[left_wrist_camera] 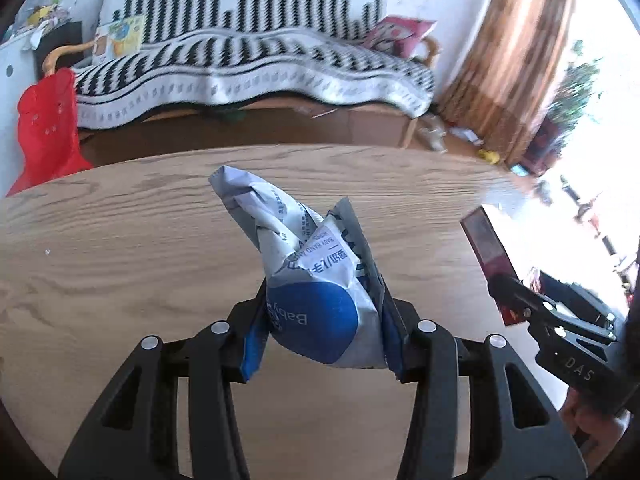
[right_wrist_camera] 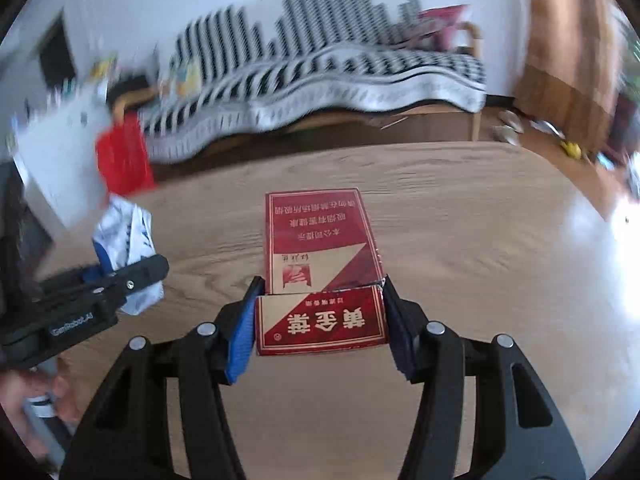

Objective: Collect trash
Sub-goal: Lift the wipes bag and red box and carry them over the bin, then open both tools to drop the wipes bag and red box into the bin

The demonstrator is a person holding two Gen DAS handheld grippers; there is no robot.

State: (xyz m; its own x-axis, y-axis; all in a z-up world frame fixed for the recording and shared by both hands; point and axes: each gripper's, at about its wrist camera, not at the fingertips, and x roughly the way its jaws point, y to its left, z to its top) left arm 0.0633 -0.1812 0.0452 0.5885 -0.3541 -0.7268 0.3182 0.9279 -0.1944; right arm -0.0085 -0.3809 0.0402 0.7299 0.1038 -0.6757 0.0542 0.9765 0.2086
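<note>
Left gripper [left_wrist_camera: 324, 312] fingers clamp a crumpled wrapper [left_wrist_camera: 304, 264] above the surface [left_wrist_camera: 120, 248] | right gripper [right_wrist_camera: 320, 316] fingers clamp a red box [right_wrist_camera: 320, 264] | both pieces picked up; no bin in view, so dropping them off likely remains

Crumpled white-and-blue wipes packet [left_wrist_camera: 316, 280], creased and twisted, big blue circle on its front, sticks up tilted above the wooden table, pinched between blue pads [left_wrist_camera: 252, 340]. Red cigarette pack [right_wrist_camera: 320, 272], flip lid open and bent back, gold-white diagonal and Chinese print, held flat-faced over the table between pads [right_wrist_camera: 240, 340].
</note>
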